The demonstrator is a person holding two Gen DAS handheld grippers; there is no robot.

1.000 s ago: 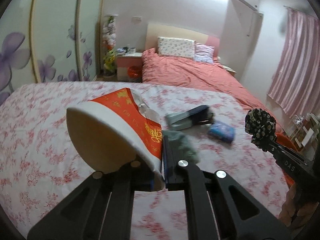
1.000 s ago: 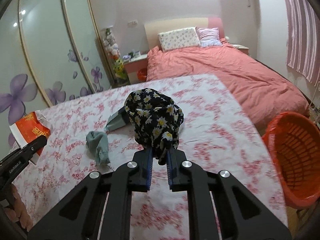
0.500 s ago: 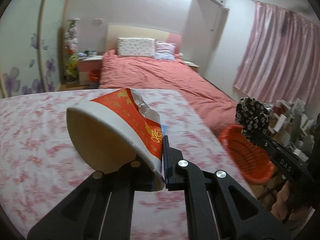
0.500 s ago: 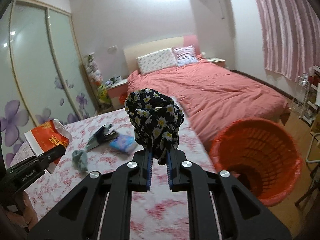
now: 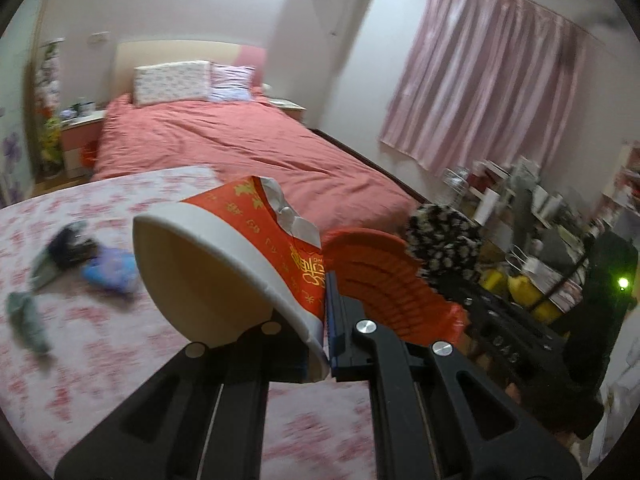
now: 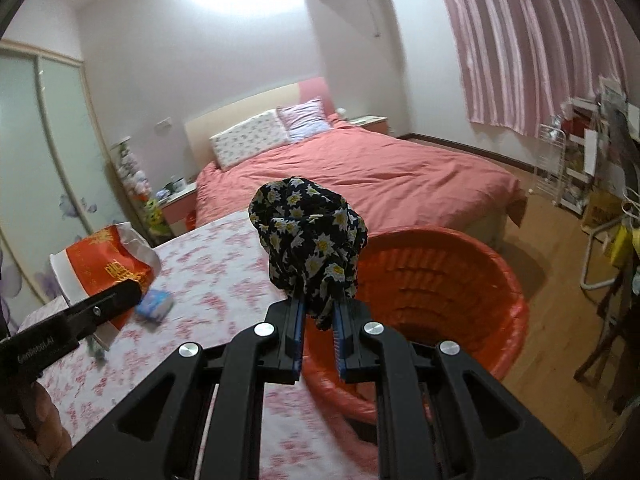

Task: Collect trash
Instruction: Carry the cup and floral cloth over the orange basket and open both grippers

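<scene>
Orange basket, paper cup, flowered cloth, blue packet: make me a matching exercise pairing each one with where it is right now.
Things:
1. paper cup
2. flowered cloth
3. orange basket
4. blue packet

Places:
A. standing on the floor beside the floral-covered surface
B. lying on the floral-covered surface
C. clamped in the left gripper
D. clamped in the right gripper

Pairs: 1-C, 2-D, 3-A, 4-B
</scene>
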